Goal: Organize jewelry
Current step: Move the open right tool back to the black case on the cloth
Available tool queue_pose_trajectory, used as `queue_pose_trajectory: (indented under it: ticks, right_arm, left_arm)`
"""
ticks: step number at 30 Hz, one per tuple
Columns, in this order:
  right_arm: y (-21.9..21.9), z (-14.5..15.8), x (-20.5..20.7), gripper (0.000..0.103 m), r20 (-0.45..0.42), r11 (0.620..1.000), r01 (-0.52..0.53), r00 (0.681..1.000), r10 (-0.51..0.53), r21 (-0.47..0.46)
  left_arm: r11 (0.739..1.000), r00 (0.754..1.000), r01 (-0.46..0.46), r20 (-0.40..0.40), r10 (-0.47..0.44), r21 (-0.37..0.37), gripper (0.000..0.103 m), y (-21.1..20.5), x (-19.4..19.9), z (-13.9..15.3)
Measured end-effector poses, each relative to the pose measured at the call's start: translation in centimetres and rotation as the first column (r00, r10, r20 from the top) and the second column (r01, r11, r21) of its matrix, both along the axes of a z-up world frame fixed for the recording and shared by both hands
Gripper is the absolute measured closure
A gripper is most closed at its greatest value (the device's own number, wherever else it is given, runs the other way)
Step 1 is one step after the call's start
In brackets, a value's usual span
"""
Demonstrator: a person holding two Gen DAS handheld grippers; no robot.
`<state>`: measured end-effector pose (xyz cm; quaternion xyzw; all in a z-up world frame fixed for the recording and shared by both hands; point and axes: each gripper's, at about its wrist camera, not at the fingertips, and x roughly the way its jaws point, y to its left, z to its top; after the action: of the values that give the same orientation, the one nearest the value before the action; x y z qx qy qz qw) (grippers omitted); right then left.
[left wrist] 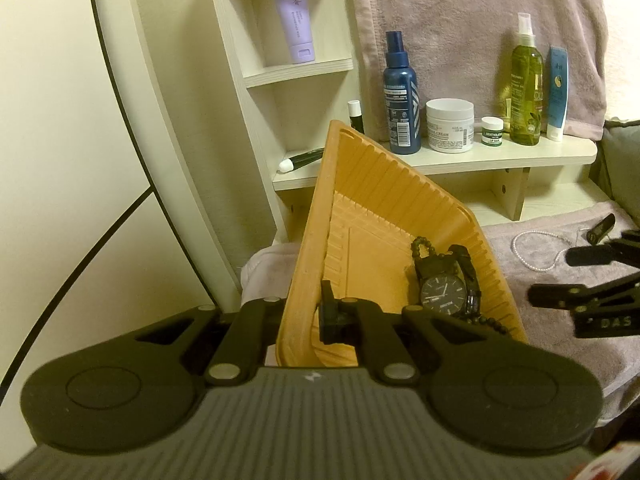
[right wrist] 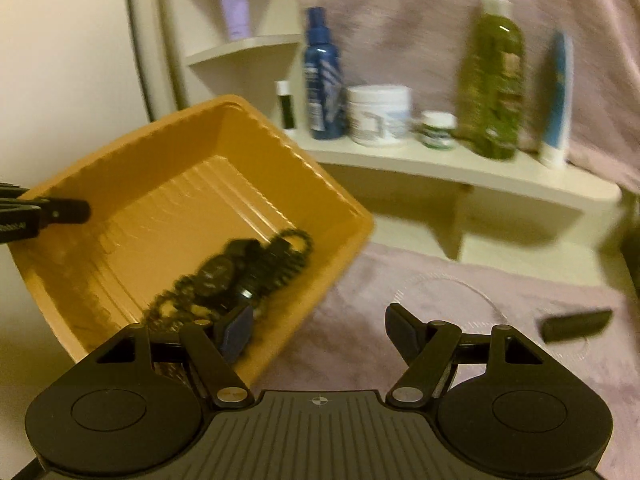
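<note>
Left gripper (left wrist: 329, 312) nearest, clamped tight on rim of orange tray (left wrist: 360, 184), tray tilted up off pink towel (left wrist: 560, 280). Inside tray: black watch (left wrist: 443, 294), dark bead bracelet (left wrist: 424, 246), bunched at low corner. Right gripper (right wrist: 320, 330) jaws wide apart, nothing between, over towel beside tray. Pearl necklace (left wrist: 532, 250) on towel, outside tray. On shelf (left wrist: 520, 156): white jar (left wrist: 450, 125) reading "CREAM", small pot (left wrist: 491, 131) reading "LIP BALM", blue spray (left wrist: 401, 92), green spray (left wrist: 526, 84).
</note>
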<state>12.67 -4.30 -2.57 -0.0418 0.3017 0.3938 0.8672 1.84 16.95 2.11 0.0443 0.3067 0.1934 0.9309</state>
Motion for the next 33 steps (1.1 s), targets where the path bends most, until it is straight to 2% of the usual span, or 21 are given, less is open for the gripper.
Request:
queue_pose_trajectory:
  ticks: [8, 20, 33]
  right_arm:
    - [-4.6, -1.3, 0.5, 0.030, -0.014, 0.993, 0.117, 0.993, -0.117, -0.023]
    - [-10.7, -2.7, 2.6, 0.030, -0.010, 0.957, 0.281, 0.959, -0.283, -0.064]
    - [-12.3, -2.7, 6.8, 0.030, 0.046, 0.945, 0.304, 0.953, -0.301, -0.117]
  left_arm:
    - [1.000, 1.000, 0.000, 0.000, 0.000, 0.002, 0.097, 0.0, 0.0, 0.0]
    - [1.000, 1.000, 0.001, -0.002, -0.001, 0.006, 0.097, 0.0, 0.0, -0.1]
    - [1.000, 1.000, -0.001, -0.004, 0.001, 0.009, 0.097, -0.1, 0.1, -0.1]
